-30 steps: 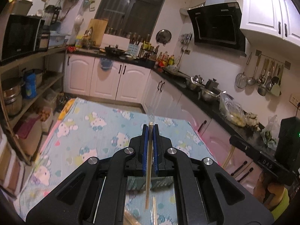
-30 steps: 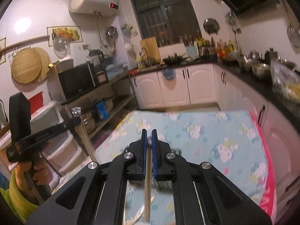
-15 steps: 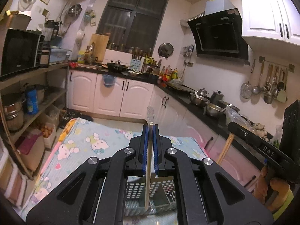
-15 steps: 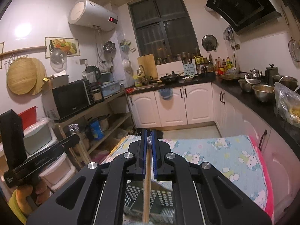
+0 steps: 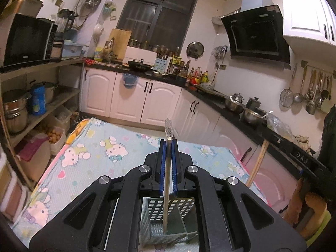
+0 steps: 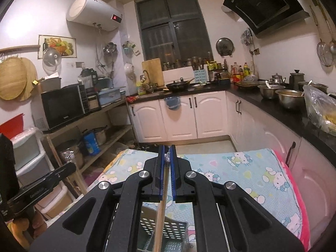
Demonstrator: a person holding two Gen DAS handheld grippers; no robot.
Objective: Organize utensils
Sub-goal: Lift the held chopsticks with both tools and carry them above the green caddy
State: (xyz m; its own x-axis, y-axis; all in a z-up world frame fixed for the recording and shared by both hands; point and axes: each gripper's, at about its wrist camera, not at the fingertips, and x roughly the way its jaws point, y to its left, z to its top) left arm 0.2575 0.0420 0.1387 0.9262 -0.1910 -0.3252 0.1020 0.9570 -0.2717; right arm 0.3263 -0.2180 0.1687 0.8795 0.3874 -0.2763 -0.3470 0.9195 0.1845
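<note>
1. Left tongs: jaws together, clamped on a chopstick with a patterned clear tip. The stick hangs nearly upright, its lower end inside the perforated basket directly below.
2. Right tongs: jaws together, clamped on a second chopstick. Its shaft runs down toward the rim of the same basket; whether the lower end is inside cannot be told, as the frame cuts it off.
3. The basket stands on a table covered with a cartoon-cat cloth, near its front edge. The right tongs' chopstick also shows at the right of the left view, well apart from the left stick.
4. Step in hand, by judgement: delivery of both chopsticks into the basket; the left appears the further along.
5. Next move calls for lowering each stick until it is well within the basket walls, then parting the jaws. Risk: a stick released high may tip over the rim.
</note>
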